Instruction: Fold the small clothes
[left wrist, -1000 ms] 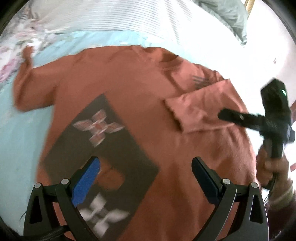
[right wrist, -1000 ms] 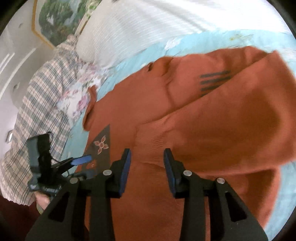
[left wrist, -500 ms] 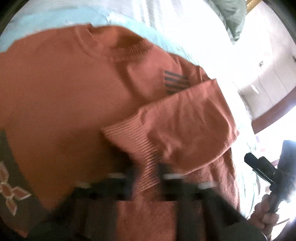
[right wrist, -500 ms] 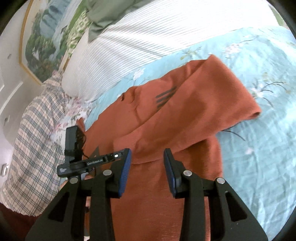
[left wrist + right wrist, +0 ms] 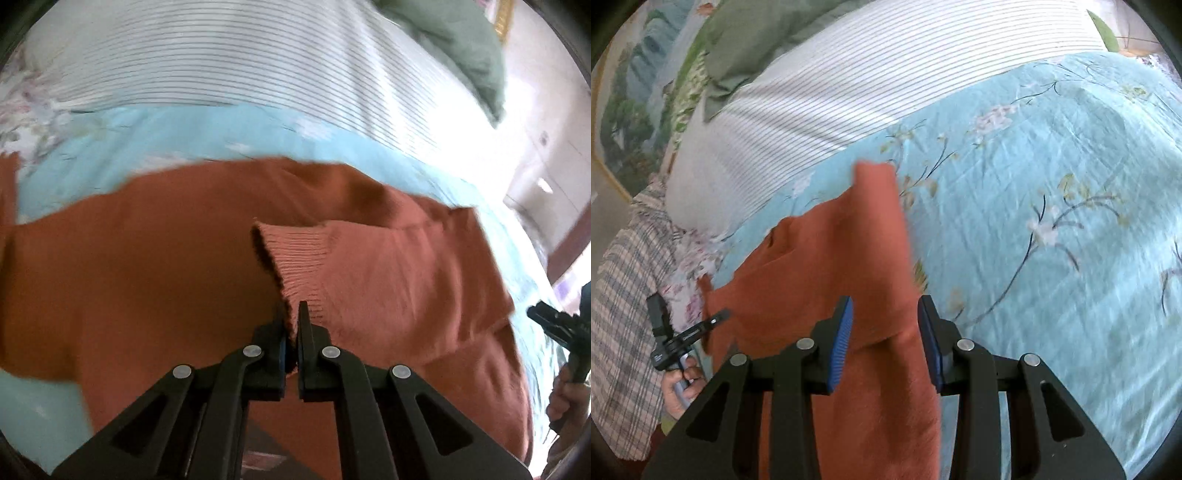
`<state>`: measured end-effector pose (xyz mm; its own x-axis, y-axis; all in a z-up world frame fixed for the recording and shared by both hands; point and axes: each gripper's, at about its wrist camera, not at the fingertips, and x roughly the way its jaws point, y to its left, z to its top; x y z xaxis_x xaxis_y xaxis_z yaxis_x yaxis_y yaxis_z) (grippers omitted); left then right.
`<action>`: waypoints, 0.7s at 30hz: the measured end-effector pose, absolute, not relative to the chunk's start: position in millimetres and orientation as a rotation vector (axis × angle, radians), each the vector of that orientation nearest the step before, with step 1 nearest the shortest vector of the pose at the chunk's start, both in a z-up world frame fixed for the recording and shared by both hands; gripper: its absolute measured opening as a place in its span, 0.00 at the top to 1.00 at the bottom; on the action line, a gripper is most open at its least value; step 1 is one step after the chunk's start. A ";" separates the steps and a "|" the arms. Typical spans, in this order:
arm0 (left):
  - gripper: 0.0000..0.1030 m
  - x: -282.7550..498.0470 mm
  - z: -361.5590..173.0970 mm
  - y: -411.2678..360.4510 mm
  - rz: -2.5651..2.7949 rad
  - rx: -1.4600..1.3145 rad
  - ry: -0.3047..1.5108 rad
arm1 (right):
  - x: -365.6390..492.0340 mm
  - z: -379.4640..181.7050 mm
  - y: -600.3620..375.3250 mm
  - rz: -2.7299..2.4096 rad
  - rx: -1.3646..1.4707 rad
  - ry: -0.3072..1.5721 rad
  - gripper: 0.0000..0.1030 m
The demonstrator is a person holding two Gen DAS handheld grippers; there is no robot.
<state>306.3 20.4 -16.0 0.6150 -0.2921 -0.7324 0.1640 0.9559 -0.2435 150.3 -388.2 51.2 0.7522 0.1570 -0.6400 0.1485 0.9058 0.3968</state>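
Left wrist view is showing the left gripper (image 5: 291,314) pinching the ribbed knit cuff (image 5: 295,254) of a rust-orange sweater (image 5: 129,280), which is lying on a pale blue flowered bedsheet (image 5: 1052,184). Behind it a striped white pillow (image 5: 849,85) is bulging softly. The right gripper (image 5: 884,314) is sitting partly open over the sweater's edge, its ridged blue pads gripping nothing.
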 end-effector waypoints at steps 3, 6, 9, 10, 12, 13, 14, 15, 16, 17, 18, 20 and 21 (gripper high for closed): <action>0.98 314.9 -20.2 56.0 -0.188 -0.181 0.881 | 171.9 47.9 -388.2 0.000 0.432 0.745 0.63; 0.98 320.8 -33.6 78.1 -0.181 -0.236 0.925 | 197.8 43.4 -380.8 0.023 0.410 0.776 0.63; 0.98 318.6 -38.1 79.6 -0.168 -0.237 0.924 | 219.0 37.8 -376.3 0.035 0.398 0.800 0.63; 0.98 318.8 -36.9 79.4 -0.163 -0.245 0.919 | 222.7 36.3 -376.6 0.036 0.394 0.807 0.63; 0.98 317.6 -33.0 84.5 -0.155 -0.273 0.898 | 230.9 33.0 -376.3 0.029 0.393 0.815 0.63; 0.98 318.3 -31.1 84.0 -0.156 -0.284 0.891 | 234.6 29.5 -378.1 0.029 0.396 0.822 0.63; 0.98 315.9 -28.7 85.5 -0.160 -0.290 0.884 | 237.9 26.6 -378.8 0.026 0.398 0.832 0.63; 0.98 312.2 -26.0 86.3 -0.165 -0.293 0.874 | 241.1 22.8 -380.0 0.022 0.403 0.841 0.63; 0.98 309.0 -24.2 85.9 -0.171 -0.292 0.869 | 244.2 17.6 -381.9 0.022 0.416 0.853 0.63; 0.98 304.8 -23.6 85.7 -0.175 -0.294 0.864 | 246.7 13.8 -383.3 0.027 0.430 0.860 0.63; 0.98 302.7 -24.2 86.8 -0.178 -0.302 0.864 | 247.9 11.3 -384.7 0.033 0.443 0.860 0.63; 0.98 301.5 -29.7 92.6 -0.190 -0.355 0.891 | 249.8 11.3 -384.4 0.046 0.456 0.858 0.63; 0.98 302.1 -32.8 96.5 -0.189 -0.383 0.905 | 250.2 12.8 -383.8 0.054 0.454 0.866 0.74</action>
